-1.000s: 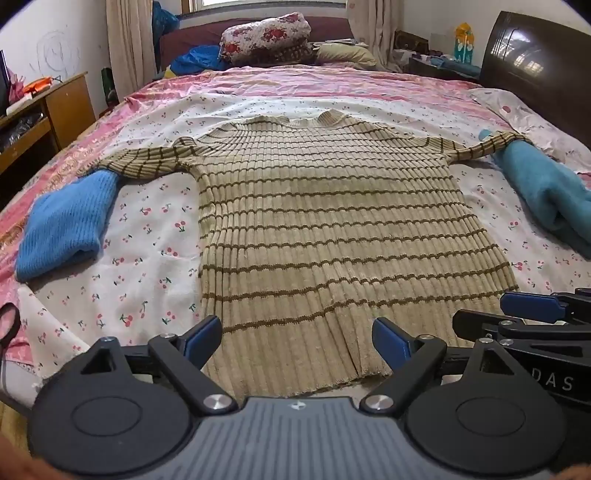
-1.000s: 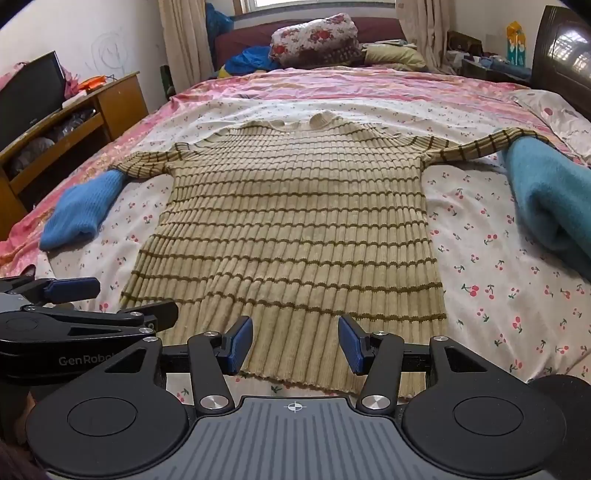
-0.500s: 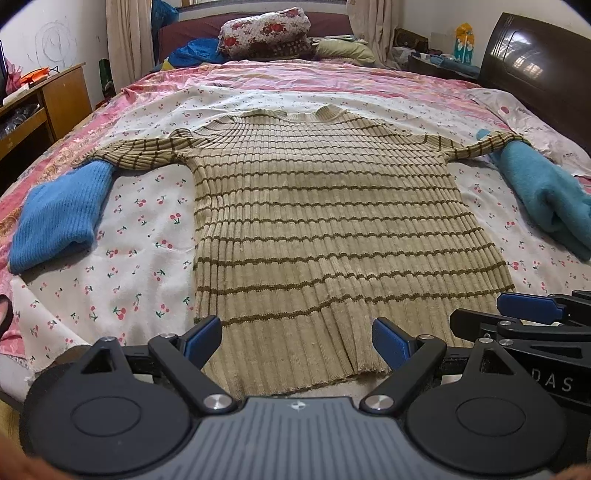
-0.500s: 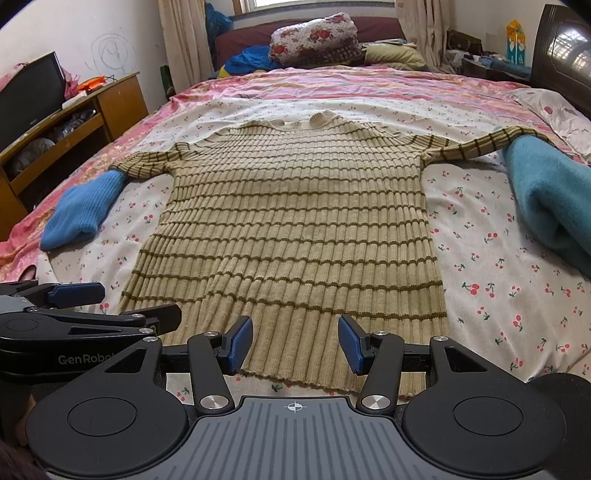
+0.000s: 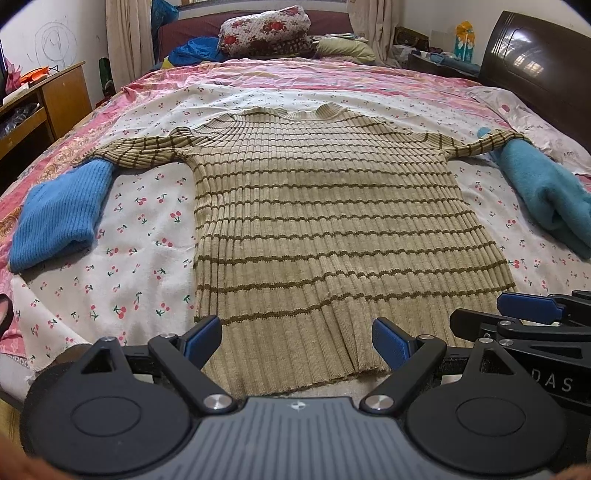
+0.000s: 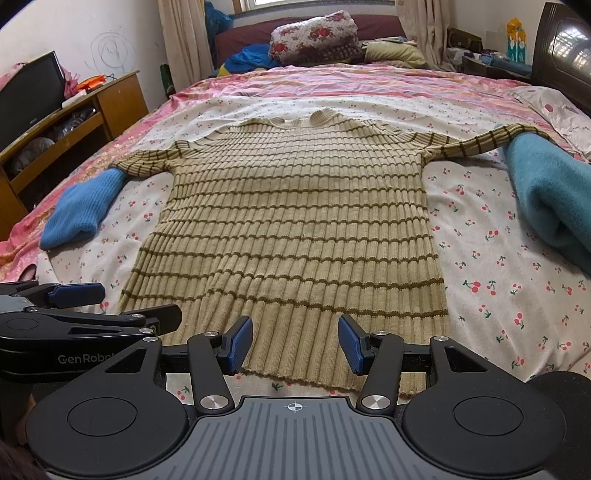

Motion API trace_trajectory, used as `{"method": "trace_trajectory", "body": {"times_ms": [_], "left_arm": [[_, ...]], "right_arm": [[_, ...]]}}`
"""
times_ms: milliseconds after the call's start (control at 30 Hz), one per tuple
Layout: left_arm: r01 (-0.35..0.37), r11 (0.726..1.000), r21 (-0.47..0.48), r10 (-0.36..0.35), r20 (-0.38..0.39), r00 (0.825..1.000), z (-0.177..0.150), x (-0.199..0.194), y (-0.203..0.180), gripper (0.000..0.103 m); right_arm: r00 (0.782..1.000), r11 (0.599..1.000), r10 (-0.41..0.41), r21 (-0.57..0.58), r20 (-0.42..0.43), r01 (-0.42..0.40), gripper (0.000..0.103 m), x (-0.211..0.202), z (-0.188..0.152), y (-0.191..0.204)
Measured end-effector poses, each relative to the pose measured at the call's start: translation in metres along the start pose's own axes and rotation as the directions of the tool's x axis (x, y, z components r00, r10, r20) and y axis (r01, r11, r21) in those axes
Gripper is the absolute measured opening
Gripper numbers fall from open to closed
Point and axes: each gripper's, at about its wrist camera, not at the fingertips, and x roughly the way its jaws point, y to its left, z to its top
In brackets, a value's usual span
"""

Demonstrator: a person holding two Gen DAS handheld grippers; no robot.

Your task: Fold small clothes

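Note:
A beige ribbed sweater [image 5: 325,229] [image 6: 295,229] with brown stripes lies flat on the bed, sleeves spread left and right, hem toward me. My left gripper [image 5: 295,343] hovers just above the hem, jaws wide apart, nothing between them. Beside it, my right gripper [image 6: 295,343] is open over the hem's right part and holds nothing. Each gripper shows in the other's view: the right gripper [image 5: 524,314] at the lower right, the left gripper [image 6: 74,306] at the lower left.
A folded blue knit [image 5: 59,218] [image 6: 81,206] lies over the left sleeve end. A teal folded garment [image 5: 543,195] [image 6: 550,192] lies at the right sleeve. A wooden desk [image 6: 74,125] stands left, a dark headboard [image 5: 535,81] right, pillows [image 5: 266,29] at the back.
The left wrist view has tilted slightly, so the sweater sits a little higher and closer. Both grippers stay open. The right view is unchanged.

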Motion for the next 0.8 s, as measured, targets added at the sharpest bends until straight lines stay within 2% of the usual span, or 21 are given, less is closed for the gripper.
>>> {"method": "trace_trajectory", "body": {"times_ms": [800], "left_arm": [[0.003, 1.0, -0.003, -0.003, -0.013, 1.0, -0.0025, 0.003, 0.0003, 0.092]], "right_arm": [[1.0, 1.0, 0.002, 0.007, -0.008, -0.002, 0.051, 0.0019, -0.0032, 0.0003]]}}
